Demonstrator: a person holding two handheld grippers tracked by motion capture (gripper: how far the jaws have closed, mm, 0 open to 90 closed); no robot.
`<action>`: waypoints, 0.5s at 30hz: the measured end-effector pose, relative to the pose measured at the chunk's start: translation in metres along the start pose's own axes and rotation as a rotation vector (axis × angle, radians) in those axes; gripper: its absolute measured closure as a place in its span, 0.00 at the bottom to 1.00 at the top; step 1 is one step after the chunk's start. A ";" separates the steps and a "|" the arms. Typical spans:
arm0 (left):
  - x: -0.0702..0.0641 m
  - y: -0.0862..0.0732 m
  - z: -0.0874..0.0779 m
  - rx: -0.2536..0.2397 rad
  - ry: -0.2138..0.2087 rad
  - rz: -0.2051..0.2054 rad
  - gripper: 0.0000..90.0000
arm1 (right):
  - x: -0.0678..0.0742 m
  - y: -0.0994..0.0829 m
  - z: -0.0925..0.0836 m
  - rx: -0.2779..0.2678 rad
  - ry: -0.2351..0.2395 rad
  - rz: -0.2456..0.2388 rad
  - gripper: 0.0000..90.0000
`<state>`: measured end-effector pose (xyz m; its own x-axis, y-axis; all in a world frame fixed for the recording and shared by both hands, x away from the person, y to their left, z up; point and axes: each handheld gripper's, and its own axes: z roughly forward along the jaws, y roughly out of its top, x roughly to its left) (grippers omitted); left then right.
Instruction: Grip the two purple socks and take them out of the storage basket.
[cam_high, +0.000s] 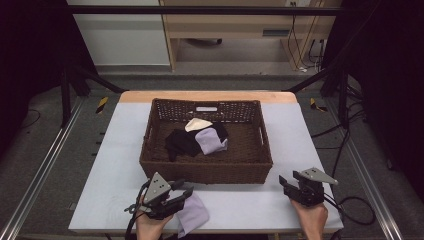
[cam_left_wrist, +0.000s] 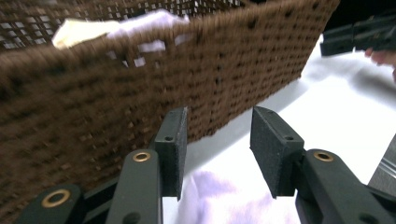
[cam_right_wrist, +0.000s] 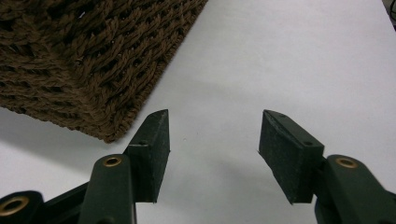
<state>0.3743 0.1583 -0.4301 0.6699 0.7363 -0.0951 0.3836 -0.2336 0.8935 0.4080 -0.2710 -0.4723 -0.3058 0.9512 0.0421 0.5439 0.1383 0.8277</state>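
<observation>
Lilac cloth (cam_high: 192, 214) lies on the tabletop (cam_high: 245, 200) at the frame's lower middle, just beside our left tool (cam_high: 172, 197), jaws apart and empty. Right tool (cam_high: 292, 186) likewise gapes. We judge it left; similar pieces already fill the basket (cam_high: 207, 172).

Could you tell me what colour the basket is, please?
Dark brown; the basket shows best in the high view.

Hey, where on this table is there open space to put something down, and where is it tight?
Bare table lies right of the basket, and a matching strip on its left. Between the left gripper and right gripper, the front edge is open. It is crowded at front left, around the lilac cloth, and mid-basket, where the clothes are piled.
</observation>
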 end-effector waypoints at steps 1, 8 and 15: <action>0.000 0.005 -0.003 -0.016 0.007 0.007 0.62 | 0.000 0.000 0.000 0.000 0.000 0.001 0.48; 0.000 0.022 -0.009 -0.047 0.007 0.013 0.62 | 0.000 0.000 0.000 -0.001 0.001 -0.001 0.48; 0.001 0.054 -0.013 -0.104 0.032 0.044 0.62 | 0.000 0.000 0.000 -0.001 0.000 0.002 0.48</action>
<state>0.3874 0.1544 -0.3765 0.6636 0.7469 -0.0419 0.2848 -0.2005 0.9374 0.4082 -0.2712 -0.4721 -0.3044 0.9515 0.0436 0.5437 0.1360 0.8282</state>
